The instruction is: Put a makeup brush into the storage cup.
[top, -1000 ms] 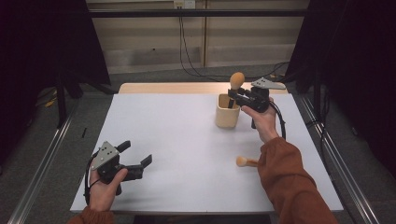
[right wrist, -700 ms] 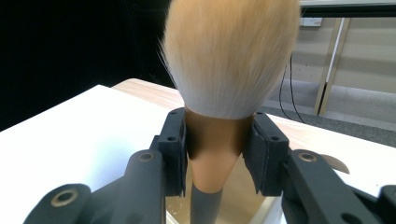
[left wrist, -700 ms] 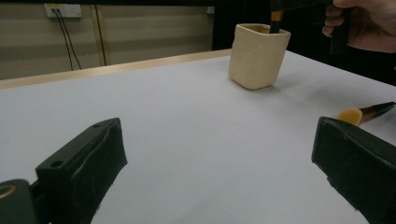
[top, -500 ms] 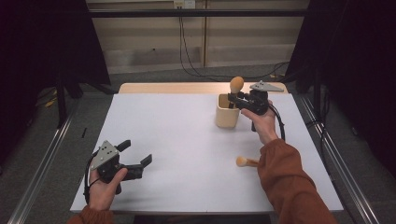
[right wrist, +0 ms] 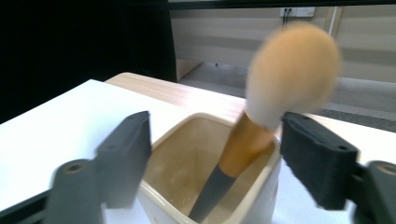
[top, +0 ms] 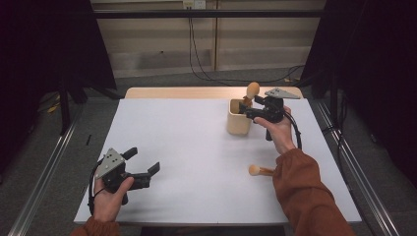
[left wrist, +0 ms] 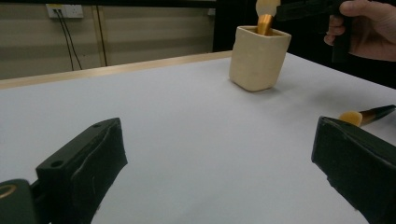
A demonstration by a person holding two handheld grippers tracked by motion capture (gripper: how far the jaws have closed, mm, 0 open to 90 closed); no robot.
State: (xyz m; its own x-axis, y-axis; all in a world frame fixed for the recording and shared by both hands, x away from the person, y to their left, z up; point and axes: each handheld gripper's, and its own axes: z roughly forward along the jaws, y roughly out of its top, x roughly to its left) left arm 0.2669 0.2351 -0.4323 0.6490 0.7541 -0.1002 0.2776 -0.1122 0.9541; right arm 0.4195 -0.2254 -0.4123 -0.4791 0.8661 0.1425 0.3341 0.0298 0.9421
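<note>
Fingers (right wrist: 123, 158) of the right gripper (top: 252, 109) have just been opening, and the brush (right wrist: 275, 93) stands loose between them, leaning in the cream cup (top: 239, 118) at the far side of the surface (top: 187, 147). Pull the hand back slowly so nothing bumps the cup. Another brush (top: 260, 170) lies near the right sleeve. The left gripper (top: 142, 172) rests open with nothing inside.

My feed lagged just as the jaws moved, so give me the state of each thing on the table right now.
Right hand-held gripper: jaws just opened, pads clear of the brush.
Makeup brush in cup: handle down in the cup, leaning, bristles up.
Cream cup: upright.
Second makeup brush: lying flat on the white table.
Left hand-held gripper: open, empty.
</note>
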